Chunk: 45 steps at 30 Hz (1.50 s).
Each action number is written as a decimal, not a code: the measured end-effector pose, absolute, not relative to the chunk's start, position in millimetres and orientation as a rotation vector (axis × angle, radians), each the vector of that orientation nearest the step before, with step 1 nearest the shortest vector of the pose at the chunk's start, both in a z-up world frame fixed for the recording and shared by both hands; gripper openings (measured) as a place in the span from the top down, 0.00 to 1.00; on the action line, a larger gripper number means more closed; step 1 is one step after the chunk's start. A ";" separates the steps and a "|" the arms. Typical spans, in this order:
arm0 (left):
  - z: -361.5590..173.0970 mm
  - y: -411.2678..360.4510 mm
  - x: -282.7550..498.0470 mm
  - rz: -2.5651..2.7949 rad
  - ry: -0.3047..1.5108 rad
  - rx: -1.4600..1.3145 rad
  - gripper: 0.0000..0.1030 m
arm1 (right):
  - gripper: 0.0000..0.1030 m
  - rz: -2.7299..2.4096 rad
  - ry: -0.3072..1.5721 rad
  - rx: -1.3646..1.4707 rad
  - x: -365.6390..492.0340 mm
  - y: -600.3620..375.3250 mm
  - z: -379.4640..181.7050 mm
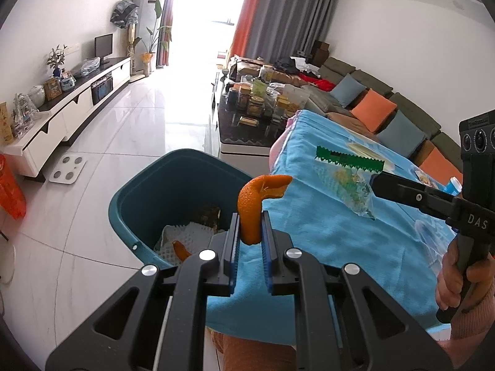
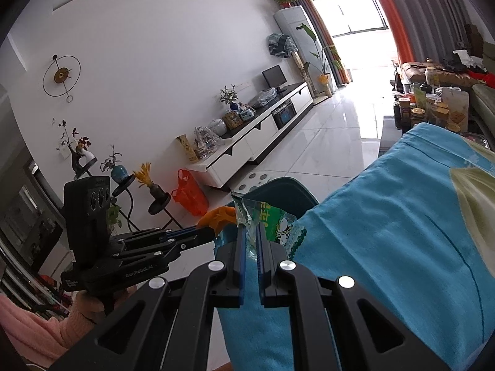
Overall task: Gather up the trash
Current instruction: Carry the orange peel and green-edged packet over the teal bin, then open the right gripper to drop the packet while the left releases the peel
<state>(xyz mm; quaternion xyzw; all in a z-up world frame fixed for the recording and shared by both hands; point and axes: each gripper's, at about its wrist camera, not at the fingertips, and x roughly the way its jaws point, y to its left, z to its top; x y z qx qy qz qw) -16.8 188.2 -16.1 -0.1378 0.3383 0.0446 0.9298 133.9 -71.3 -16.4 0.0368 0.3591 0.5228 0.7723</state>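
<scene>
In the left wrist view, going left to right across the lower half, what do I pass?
Orange bag on the floor → white scale → teal bin → orange peel in the left claw → green wrapper in the right claw → the hand holding that claw.

Peel (image 1: 252, 207) stood up between the left fingers (image 1: 235, 235), over the bin's (image 1: 145, 185) near rim. The bin sat ahead and left of them, netting (image 1: 185, 232) inside. The tabletop (image 1: 324, 232) spread rightward. The wrapper (image 2: 272, 225) stuck out ahead between the right fingers (image 2: 240, 244), bin just beyond.
</scene>
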 end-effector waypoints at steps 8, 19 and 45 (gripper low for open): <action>-14.8 194.6 -17.1 0.111 0.690 -0.287 0.87 | 0.95 1.159 0.788 0.074 136.7 -55.3 -16.4; -15.4 202.7 -14.6 0.137 0.691 -0.298 0.87 | 0.95 1.178 0.814 0.065 141.5 -37.7 -22.8; -22.4 214.7 -5.8 0.183 0.705 -0.316 0.87 | 0.95 1.194 0.838 0.020 147.1 -2.9 -30.0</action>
